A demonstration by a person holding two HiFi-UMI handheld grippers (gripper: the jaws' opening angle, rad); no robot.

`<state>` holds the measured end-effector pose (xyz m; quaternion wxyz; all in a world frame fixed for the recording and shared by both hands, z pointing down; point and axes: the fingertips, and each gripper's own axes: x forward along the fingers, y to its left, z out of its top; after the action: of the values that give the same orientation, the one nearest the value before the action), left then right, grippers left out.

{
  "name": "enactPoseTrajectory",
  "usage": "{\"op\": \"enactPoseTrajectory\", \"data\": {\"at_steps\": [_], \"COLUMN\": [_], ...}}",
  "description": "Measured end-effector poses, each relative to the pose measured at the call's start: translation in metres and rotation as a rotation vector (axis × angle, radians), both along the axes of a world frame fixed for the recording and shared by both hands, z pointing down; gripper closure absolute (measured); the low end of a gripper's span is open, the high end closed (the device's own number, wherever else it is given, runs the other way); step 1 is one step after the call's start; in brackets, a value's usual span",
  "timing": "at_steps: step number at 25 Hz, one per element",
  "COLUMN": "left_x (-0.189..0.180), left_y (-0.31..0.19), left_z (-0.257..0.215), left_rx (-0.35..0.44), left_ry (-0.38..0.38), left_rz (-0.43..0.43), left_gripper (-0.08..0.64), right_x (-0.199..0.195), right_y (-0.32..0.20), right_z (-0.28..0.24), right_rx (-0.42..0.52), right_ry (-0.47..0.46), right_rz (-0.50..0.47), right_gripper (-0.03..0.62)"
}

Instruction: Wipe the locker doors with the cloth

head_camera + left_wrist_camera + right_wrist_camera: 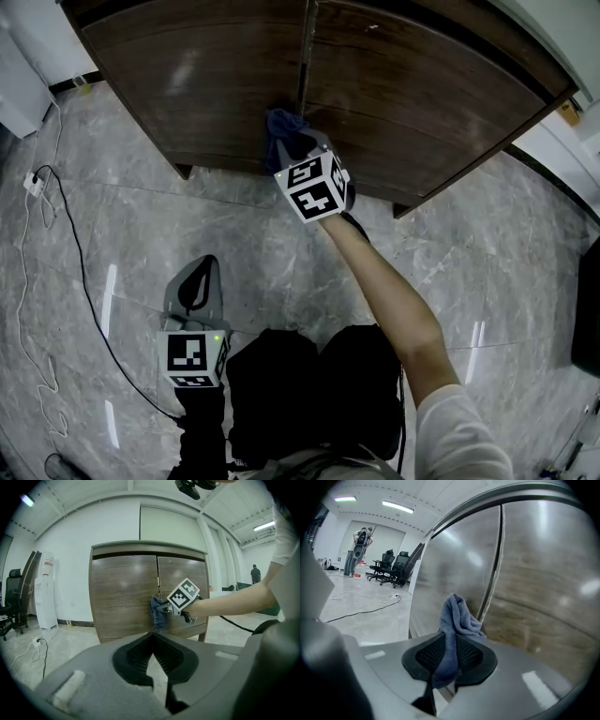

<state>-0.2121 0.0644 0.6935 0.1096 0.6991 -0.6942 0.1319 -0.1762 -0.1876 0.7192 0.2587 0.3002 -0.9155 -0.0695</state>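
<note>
We wipe the locker doors [206,75] at their seam with the cloth [457,613], pinched in the right gripper's [295,148] fingers [476,656]; the left gripper's [153,637] fingers [136,658] sit pressed together, idle.

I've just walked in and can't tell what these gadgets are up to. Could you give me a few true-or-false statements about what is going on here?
1. The right gripper is clamped on a blue cloth. True.
2. The cloth is up against the locker doors, close to where the two meet. True.
3. The left gripper holds a second cloth. False: its jaws are together with nothing between them.
4. One locker door stands open. False: both are closed.
5. The left gripper is pressed against the doors. False: it is held back from the locker, over the floor.
</note>
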Motion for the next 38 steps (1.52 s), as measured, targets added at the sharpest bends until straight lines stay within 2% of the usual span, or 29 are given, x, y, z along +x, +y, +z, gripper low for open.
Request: {"op": "enactPoseTrajectory", "data": {"at_steps": [8, 16, 25, 32, 38], "left_x": [0.005, 0.001, -0.013, -0.026, -0.036], "left_y": [0.001, 0.003, 0.009, 0.014, 0.020], "left_z": [-0.003, -0.010, -0.018, -0.020, -0.020], "left_rx": [0.007, 0.016, 0.029, 0.034, 0.033], "left_ry": [0.004, -0.004, -0.021, -0.020, -0.029], "left_rz": [0.005, -0.004, -0.036, -0.063, -0.084], "left_gripper": [0.557, 0.558, 0.558, 0.557, 0.558], "right_x": [-0.011, -0.019, -0.027, -0.032, -0.034], "right_y": [-0.003, -0.004, -0.004, -0.004, -0.004], "right_z": [-0.101, -0.168, -0.214, -0.262, -0.273], "right_rx": [0.137, 0.233, 0.300, 0.371, 0.369], "right_ry": [-0.094, -0.145, -0.179, -0.242, -0.286], "right_rz": [-0.031, -0.052, -0.061, -0.055, -0.049], "right_gripper": [0.522, 0.522, 0.522, 0.522, 0.522]}}
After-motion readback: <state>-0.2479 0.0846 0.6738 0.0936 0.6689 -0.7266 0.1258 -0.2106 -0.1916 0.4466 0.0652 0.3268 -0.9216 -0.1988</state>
